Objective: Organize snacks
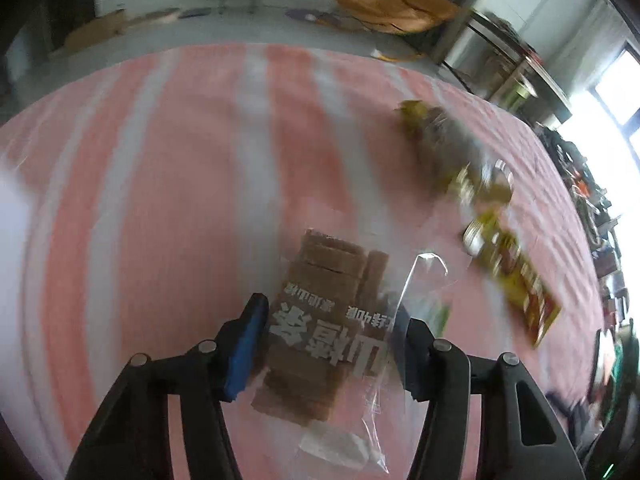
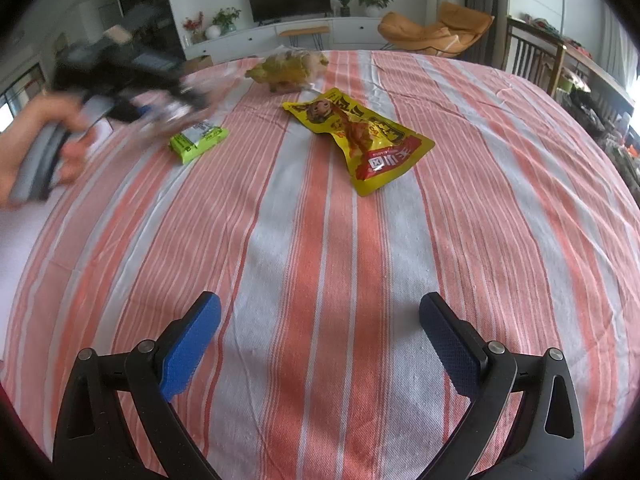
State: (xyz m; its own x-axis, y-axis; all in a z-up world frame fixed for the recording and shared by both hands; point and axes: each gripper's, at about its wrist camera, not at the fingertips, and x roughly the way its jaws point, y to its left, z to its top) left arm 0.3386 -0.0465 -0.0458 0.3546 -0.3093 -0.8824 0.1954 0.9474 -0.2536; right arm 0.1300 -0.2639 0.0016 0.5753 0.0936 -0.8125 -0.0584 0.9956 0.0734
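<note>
My left gripper [image 1: 326, 344] is shut on a clear packet of brown hawthorn strips [image 1: 320, 320] with white lettering and holds it above the striped cloth. The view is blurred by motion. A yellow and red snack bag [image 1: 516, 280] and a clear bag of yellow-wrapped sweets [image 1: 452, 152] lie to the right. In the right wrist view my right gripper [image 2: 320, 344] is open and empty over the cloth. The yellow bag [image 2: 360, 136] lies ahead of it, the sweets bag [image 2: 290, 68] farther back, the green end of the held packet [image 2: 198, 140] at the left under the blurred left gripper [image 2: 132, 84].
The round table wears a red and white striped cloth [image 2: 320, 240]. A hand [image 2: 36, 148] holds the left gripper at the far left. Beyond the table are an orange lounge chair [image 2: 436, 32], a white TV cabinet [image 2: 296, 34] and a dark side table [image 2: 560, 60].
</note>
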